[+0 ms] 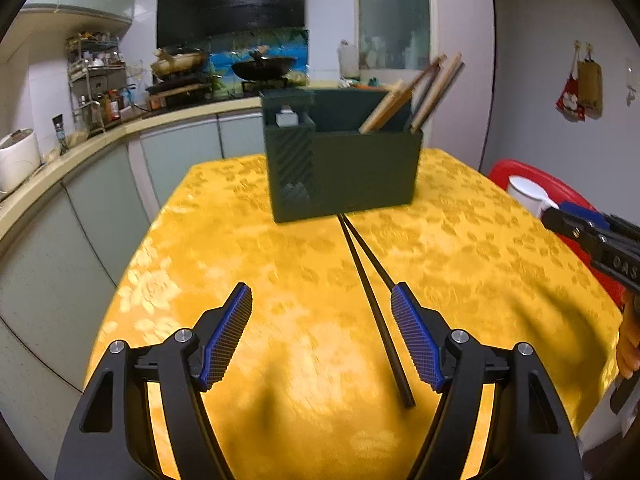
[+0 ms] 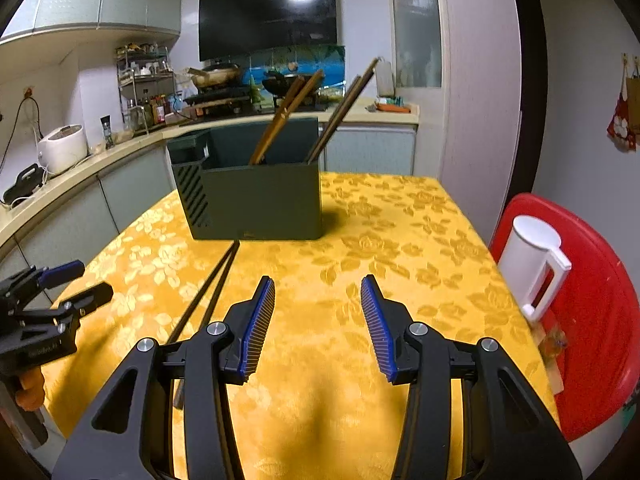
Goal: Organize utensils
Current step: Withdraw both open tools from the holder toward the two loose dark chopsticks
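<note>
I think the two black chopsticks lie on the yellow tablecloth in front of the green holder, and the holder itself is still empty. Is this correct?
Not fully. The two black chopsticks do lie on the yellow tablecloth in front of the green holder, but the holder is not empty: several wooden chopsticks already stand in it, leaning to the right. Both wrist views show this.

1. A utensil holder [image 2: 256, 200] stands on the table [image 2: 400, 240], with wooden chopsticks [image 2: 280, 120] leaning inside it.
2. A loose chopstick pair [image 1: 368, 276] lies before the holder.
3. A pitcher [image 2: 528, 264] sits on a chair [image 2: 592, 320] to the table's right.
4. A counter [image 2: 100, 160] runs behind.
</note>
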`<state>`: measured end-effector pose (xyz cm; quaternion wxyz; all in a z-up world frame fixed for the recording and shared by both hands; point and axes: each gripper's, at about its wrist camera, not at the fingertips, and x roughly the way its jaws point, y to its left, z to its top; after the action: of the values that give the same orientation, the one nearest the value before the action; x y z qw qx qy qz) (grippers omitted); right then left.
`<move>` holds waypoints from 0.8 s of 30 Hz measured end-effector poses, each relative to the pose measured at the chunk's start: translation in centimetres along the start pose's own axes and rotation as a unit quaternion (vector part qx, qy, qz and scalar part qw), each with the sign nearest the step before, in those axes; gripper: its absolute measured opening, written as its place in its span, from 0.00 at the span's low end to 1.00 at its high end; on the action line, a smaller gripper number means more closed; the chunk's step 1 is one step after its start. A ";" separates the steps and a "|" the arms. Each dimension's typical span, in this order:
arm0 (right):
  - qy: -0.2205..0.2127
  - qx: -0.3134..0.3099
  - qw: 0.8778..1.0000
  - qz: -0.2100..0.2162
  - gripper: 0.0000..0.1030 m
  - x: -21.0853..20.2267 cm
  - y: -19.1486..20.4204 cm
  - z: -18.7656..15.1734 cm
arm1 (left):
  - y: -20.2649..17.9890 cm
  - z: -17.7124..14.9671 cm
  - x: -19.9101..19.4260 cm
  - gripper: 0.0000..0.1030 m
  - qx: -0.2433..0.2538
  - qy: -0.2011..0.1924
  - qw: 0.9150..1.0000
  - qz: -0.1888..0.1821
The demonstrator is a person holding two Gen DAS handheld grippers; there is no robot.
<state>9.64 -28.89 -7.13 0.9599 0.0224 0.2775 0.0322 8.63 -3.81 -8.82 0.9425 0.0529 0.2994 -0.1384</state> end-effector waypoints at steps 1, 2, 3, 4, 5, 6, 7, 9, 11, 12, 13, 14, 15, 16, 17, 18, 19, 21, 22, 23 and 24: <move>0.004 0.000 1.000 0.001 0.43 0.1 0.1 -0.2 | -0.2 -0.4 0.1 0.68 0.004 0.003 1.000 -0.004; 0.008 0.000 1.000 0.001 0.43 0.3 0.2 -0.5 | -0.5 -0.9 0.2 0.68 0.010 0.006 1.000 -0.008; 0.010 -0.001 1.000 0.001 0.43 0.4 0.2 -0.6 | -0.8 -1.3 0.4 0.68 0.015 0.009 1.000 -0.010; 0.013 -0.001 1.000 0.001 0.43 0.5 0.2 -0.8 | -1.0 -1.7 0.5 0.68 0.020 0.011 1.000 -0.013; 0.016 -0.001 1.000 0.003 0.43 0.7 0.3 -1.0 | -1.2 -2.0 0.7 0.68 0.022 0.012 1.000 -0.016; 0.019 -0.001 1.000 0.004 0.43 0.8 0.4 -1.3 | -1.5 -2.3 0.8 0.68 0.025 0.013 0.999 -0.019; 0.021 -0.002 1.000 0.004 0.43 0.9 0.4 -1.4 | -1.7 -2.6 0.9 0.68 0.028 0.014 0.999 -0.022; 0.026 -0.003 1.000 0.004 0.43 1.1 0.5 -1.7 | -2.1 -3.1 1.1 0.68 0.032 0.019 0.999 -0.028; 0.030 -0.004 1.000 0.004 0.43 1.3 0.6 -2.0 | -2.4 -3.5 1.3 0.68 0.033 0.027 0.999 -0.034; 0.031 -0.004 0.999 0.004 0.43 1.4 0.6 -2.1 | -2.6 -3.8 1.5 0.68 0.033 0.032 0.998 -0.036; 0.033 -0.004 0.999 0.003 0.43 1.5 0.6 -2.2 | -2.8 -4.1 1.6 0.68 0.034 0.037 0.998 -0.038; 0.034 -0.004 0.999 0.003 0.43 1.5 0.6 -2.3 | -3.0 -4.5 1.9 0.67 0.038 0.045 0.998 -0.039; 0.034 -0.005 0.999 0.003 0.43 1.6 0.6 -2.4 | -3.2 -4.6 2.1 0.67 0.040 0.050 0.997 -0.037; 0.035 -0.005 0.999 0.003 0.43 1.6 0.6 -2.4 | -3.4 -4.9 2.3 0.67 0.043 0.055 0.997 -0.036; 0.037 -0.006 0.999 0.003 0.43 1.7 0.5 -2.5 | -3.5 -5.0 2.5 0.67 0.044 0.058 0.997 -0.036; 0.038 -0.006 0.999 0.003 0.43 1.7 0.5 -2.6 | -3.6 -5.1 2.6 0.66 0.044 0.060 0.997 -0.036; 0.038 -0.006 0.999 0.004 0.43 1.8 0.5 -2.6 | -3.7 -5.2 2.8 0.65 0.044 0.064 0.996 -0.036; 0.039 -0.006 0.999 0.004 0.43 1.8 0.5 -2.7 | -3.8 -5.3 3.1 0.61 0.041 0.071 0.996 -0.037; 0.039 -0.006 0.999 0.004 0.43 1.8 0.5 -2.7 | -3.8 -5.3 3.2 0.61 0.037 0.071 0.996 -0.037; 0.041 -0.006 0.999 0.006 0.43 1.8 0.5 -2.8 | -3.8 -5.2 3.2 0.60 0.035 0.072 0.996 -0.037; 0.042 -0.007 0.999 0.007 0.43 1.9 0.6 -2.9 | -3.8 -5.2 3.2 0.57 0.035 0.073 0.996 -0.036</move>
<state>9.67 -28.08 -10.56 0.9474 0.0163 0.3169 0.0418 7.14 -7.22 -14.96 0.9103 0.0851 0.3639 -0.1779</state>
